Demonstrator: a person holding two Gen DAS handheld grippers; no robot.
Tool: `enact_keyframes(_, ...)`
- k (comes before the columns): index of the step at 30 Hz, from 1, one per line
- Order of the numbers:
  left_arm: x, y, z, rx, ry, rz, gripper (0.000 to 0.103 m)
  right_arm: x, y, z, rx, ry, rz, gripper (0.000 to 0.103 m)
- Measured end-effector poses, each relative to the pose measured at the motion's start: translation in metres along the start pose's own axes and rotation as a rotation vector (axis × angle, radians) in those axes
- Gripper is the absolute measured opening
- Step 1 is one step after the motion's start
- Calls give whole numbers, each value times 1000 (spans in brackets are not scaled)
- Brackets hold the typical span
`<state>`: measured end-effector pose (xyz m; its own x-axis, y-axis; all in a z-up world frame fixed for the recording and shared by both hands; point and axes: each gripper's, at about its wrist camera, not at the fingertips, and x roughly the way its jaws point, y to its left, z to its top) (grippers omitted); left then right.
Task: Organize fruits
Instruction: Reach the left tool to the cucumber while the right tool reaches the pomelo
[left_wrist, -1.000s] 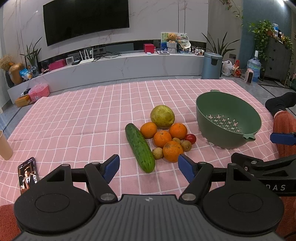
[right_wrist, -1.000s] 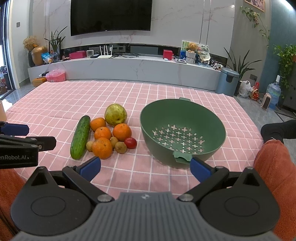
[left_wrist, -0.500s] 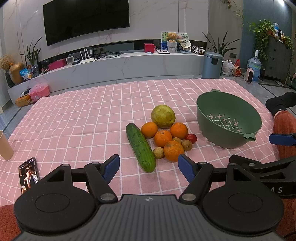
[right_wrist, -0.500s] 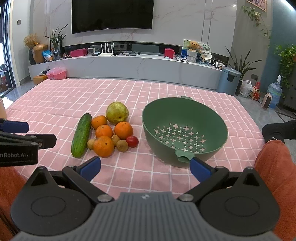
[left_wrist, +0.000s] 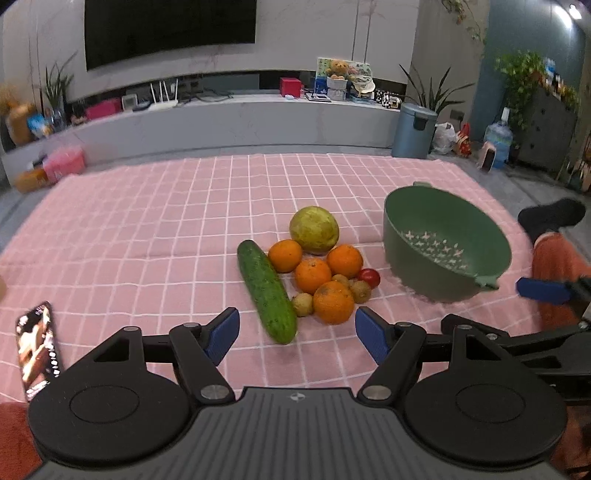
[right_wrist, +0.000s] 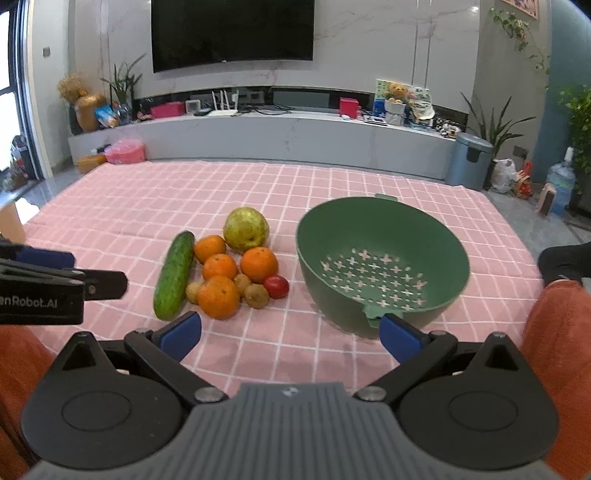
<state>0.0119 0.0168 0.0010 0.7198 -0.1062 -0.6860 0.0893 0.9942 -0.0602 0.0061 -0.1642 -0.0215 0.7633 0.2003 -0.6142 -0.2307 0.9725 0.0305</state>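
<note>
A pile of fruit lies mid-cloth: a cucumber (left_wrist: 266, 291) (right_wrist: 174, 274), several oranges (left_wrist: 333, 302) (right_wrist: 218, 297), a large yellow-green pear (left_wrist: 314, 229) (right_wrist: 246, 228), a small red fruit (left_wrist: 369, 277) (right_wrist: 276, 286) and a few brown kiwis (right_wrist: 257, 295). To their right stands an empty green colander (left_wrist: 443, 243) (right_wrist: 384, 262). My left gripper (left_wrist: 297, 336) is open, hovering just short of the cucumber and nearest orange. My right gripper (right_wrist: 290, 334) is open too, its right finger close to the colander's front handle. Neither holds anything.
A pink checked cloth (left_wrist: 147, 236) covers the surface. A lit phone (left_wrist: 37, 349) lies at its front left. Orange-clad legs (right_wrist: 561, 332) flank the view and a dark-socked foot (left_wrist: 554, 214) rests at the cloth's right edge. A TV bench runs along the back.
Both grippers have crept forward toward the fruit and colander, which look larger now; the right one's view has shifted right. Both stay open.
</note>
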Motion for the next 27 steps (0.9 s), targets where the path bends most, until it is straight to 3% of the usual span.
enact_keyframes(11, 32, 21, 32, -76, 77, -16, 59, 20, -9, 28, -32, -124, 67, 98)
enact_keyframes(16, 58, 30, 43, -118, 131, -21, 59, 46, -5, 53, -120, -91, 86, 93)
enact_keyframes(18, 70, 33, 46, -119, 154, -13, 59, 59, -3, 62, -168, -64, 105, 80)
enact_keyframes(21, 90, 39, 50, -148, 196, -13, 59, 82, 3, 75, -240, -21, 148, 72)
enact_keyframes(27, 127, 51, 56, -212, 298, -28, 59, 135, 15, 97, -341, 84, 212, 66)
